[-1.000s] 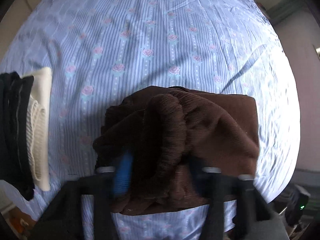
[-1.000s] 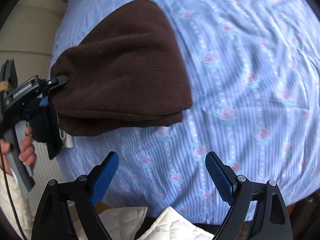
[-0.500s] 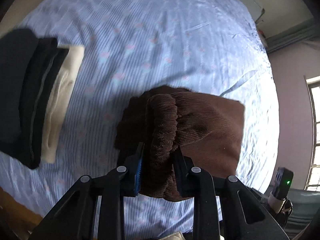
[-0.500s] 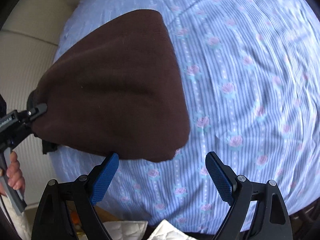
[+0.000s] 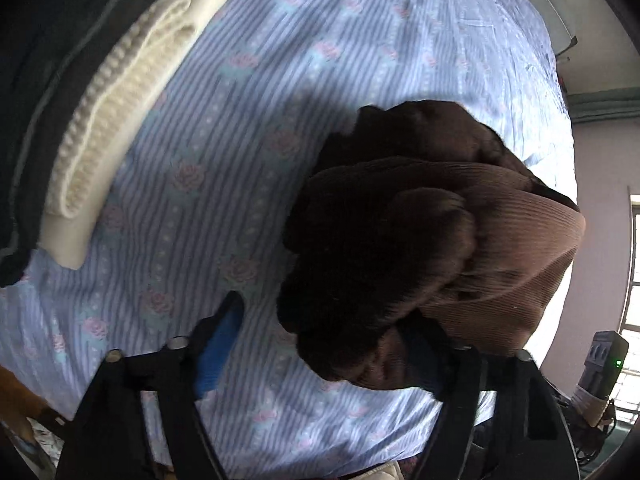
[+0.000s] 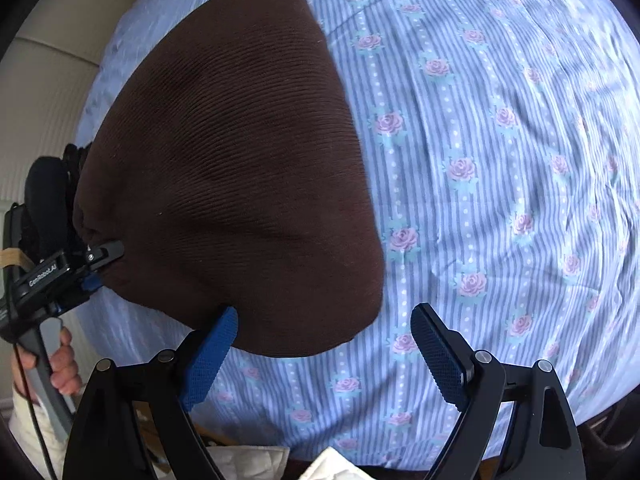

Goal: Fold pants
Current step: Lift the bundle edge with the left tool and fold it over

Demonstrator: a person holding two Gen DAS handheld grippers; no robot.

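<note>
Pants (image 5: 420, 232), brown corduroy, fill the left wrist view's right centre on the striped rose sheet (image 5: 208, 184); the left gripper (image 5: 324, 344) has just been opening, jaws wide with a fold between them, unpressed. Cream knit (image 5: 120, 100) lies upper left. In the right wrist view the right gripper (image 6: 324, 344) gapes empty at the pants' lower edge; the far gripper at left centre reads "GenRobot.AI".

Daylight enters from a window (image 5: 634, 264) at the right. The left wrist view is dim, blurred by motion; both views curve strongly at the edges.

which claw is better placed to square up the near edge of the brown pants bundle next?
Right, probably. The right claw hangs open right at the near edge of the brown pants. The left claw has just been opening at the bunched end, cloth between its jaws.
</note>
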